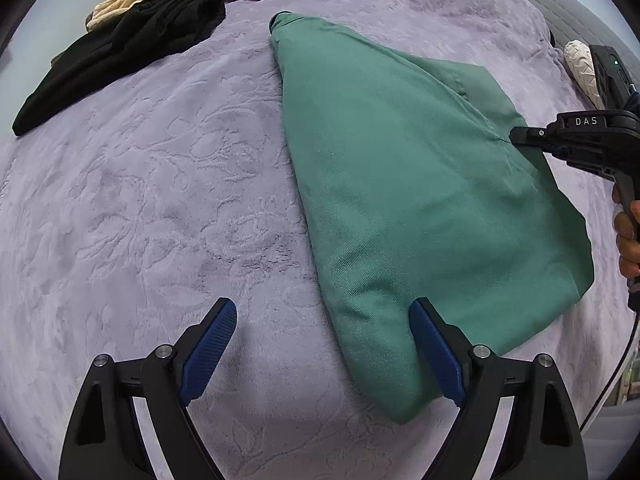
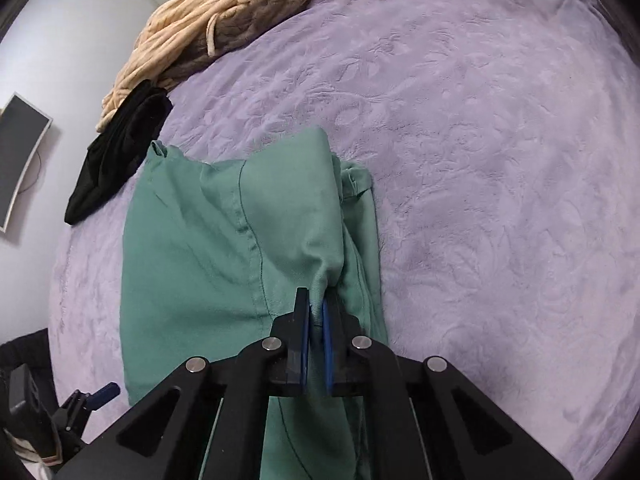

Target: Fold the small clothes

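Green garment lies folded on the lavender bed cover, its near corner reaching between the fingers of the left gripper, whose jaws stand spread wide with nothing pinched. Right gripper is pressed together on a lifted fold of the green cloth. Black clothing and a beige garment sit well apart at the bed's far edge.
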A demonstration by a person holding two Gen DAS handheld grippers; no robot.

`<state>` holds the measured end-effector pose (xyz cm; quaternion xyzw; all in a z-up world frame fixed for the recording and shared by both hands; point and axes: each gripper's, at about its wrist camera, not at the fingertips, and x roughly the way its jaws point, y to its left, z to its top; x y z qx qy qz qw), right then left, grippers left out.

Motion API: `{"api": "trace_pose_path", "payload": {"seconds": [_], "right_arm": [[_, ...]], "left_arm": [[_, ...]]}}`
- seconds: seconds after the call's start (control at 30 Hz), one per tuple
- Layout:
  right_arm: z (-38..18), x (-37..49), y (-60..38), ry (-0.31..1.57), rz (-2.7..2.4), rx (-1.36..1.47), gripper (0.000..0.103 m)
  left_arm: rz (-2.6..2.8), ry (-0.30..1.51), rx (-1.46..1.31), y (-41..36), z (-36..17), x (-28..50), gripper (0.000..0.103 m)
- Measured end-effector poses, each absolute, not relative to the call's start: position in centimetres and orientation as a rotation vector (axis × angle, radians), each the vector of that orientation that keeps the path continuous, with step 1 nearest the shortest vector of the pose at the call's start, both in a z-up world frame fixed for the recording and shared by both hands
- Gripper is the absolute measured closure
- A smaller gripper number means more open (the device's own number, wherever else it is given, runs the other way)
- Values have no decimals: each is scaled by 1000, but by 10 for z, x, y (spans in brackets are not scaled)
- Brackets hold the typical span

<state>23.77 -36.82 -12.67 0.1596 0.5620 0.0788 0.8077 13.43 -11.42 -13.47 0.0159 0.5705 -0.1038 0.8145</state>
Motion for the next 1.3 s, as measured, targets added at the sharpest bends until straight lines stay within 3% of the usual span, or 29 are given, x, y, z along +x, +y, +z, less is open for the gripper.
{"api": "trace_pose_path", "payload": {"seconds": [0.2, 0.53, 0.7, 0.83, 1.3], "right_arm": [[-149, 236, -399, 1211, 146, 523, 98], [-74, 149, -369, 1172, 282, 427, 93], [-114, 118, -353, 1313, 231, 282, 93], [-147, 101, -388, 1369, 138, 375, 95], [-124, 73, -431, 1364, 107, 525, 93]], "left_arm": [[-222, 1209, 42, -120, -140, 129, 14], [-202, 1245, 34, -115, -137, 124, 14], [-186, 1256, 44, -120, -136, 123, 14], [-183, 1265, 51, -123, -135, 125, 14], [-135, 1287, 67, -127, -135, 130, 14]]}}
